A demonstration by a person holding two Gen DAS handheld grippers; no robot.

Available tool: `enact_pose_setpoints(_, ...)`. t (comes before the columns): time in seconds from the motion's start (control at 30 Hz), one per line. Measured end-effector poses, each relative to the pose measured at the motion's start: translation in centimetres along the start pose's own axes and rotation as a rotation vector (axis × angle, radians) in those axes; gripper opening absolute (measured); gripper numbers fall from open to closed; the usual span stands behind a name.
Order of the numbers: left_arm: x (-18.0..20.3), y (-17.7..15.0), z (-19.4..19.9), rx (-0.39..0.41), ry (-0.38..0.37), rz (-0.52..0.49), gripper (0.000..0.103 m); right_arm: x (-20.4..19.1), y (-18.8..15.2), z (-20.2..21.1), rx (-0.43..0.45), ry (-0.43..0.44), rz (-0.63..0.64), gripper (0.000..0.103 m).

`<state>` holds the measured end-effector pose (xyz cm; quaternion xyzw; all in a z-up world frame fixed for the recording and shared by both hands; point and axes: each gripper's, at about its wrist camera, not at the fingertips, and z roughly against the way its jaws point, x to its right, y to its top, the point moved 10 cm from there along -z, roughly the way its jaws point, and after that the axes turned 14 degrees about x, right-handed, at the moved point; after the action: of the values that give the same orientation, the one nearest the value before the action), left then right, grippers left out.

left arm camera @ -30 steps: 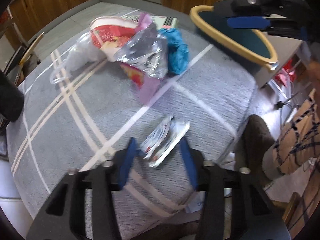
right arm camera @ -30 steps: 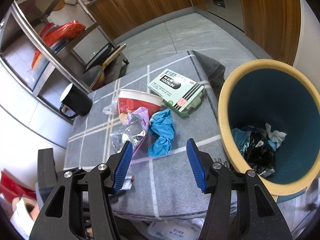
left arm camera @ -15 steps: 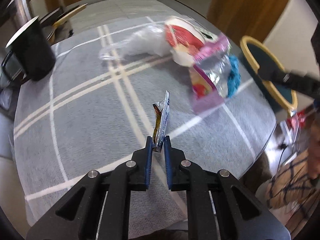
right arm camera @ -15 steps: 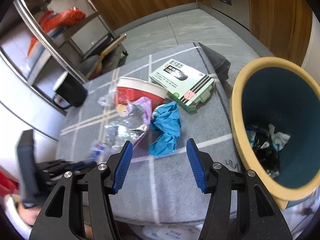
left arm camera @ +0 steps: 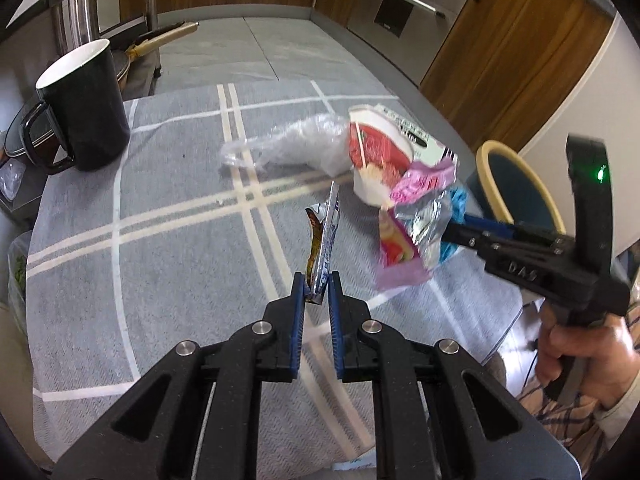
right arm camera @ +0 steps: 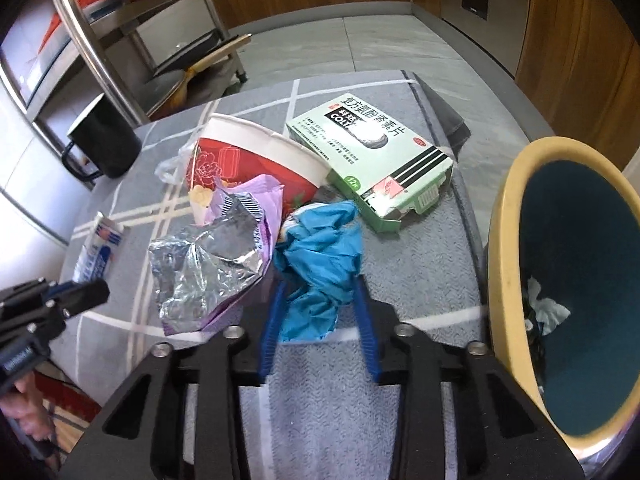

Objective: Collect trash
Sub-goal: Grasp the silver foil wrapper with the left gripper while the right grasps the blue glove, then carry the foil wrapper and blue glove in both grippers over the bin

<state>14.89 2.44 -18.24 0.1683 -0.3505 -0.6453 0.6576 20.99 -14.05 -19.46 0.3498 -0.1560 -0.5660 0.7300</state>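
- The left gripper (left arm camera: 316, 292) pinches a small flattened wrapper (left arm camera: 323, 246) by its lower edge, jaws nearly together, holding it upright and clear of the grey checked tablecloth (left arm camera: 160, 240).
- The right gripper (right arm camera: 318, 316) straddles a crumpled blue glove (right arm camera: 318, 256) lying on the cloth; its jaws have just been closing, but whether the pads already press the glove cannot be told.
- The yellow-rimmed bin (right arm camera: 504, 216) stands just beside the table edge on the right, some rubbish already at its bottom, so each piece likely has only a short carry.
- More litter waits near the glove: a torn foil packet (right arm camera: 208, 264), a red paper cup (right arm camera: 256, 164) on its side, a green medicine box (right arm camera: 380, 156) and a clear plastic bag (left arm camera: 296, 146).
- A black mug (left arm camera: 84, 108) stands upright, well apart from the litter, likely not rubbish.
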Motion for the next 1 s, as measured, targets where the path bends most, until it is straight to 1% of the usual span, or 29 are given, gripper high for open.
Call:
enact_pose_setpoints(0.13, 0.4, 1.1, 0.1, 0.023, -0.016, 0.014, 0.011, 0.0, 0.2, 0.5, 0.014, 0.018, -0.009, 0.024)
enact_pose_setpoints(0.23, 1.1, 1.8, 0.4, 0.042, -0.029, 0.006, 0.011, 0.1, 0.5, 1.5, 0.032, 0.029, -0.023, 0.022)
enact_pose_setpoints(0.73, 5.6, 4.8, 2.3, 0.129, -0.091, -0.041, 0.011, 1.5, 2.8, 7.0, 0.140, 0.066, -0.069, 0.020)
enact_pose_setpoints(1.0, 8.2, 5.8, 2.2, 0.145, -0.121, -0.055, 0.011, 3.4, 3.3, 9.6, 0.187, 0.066, -0.107, 0.020)
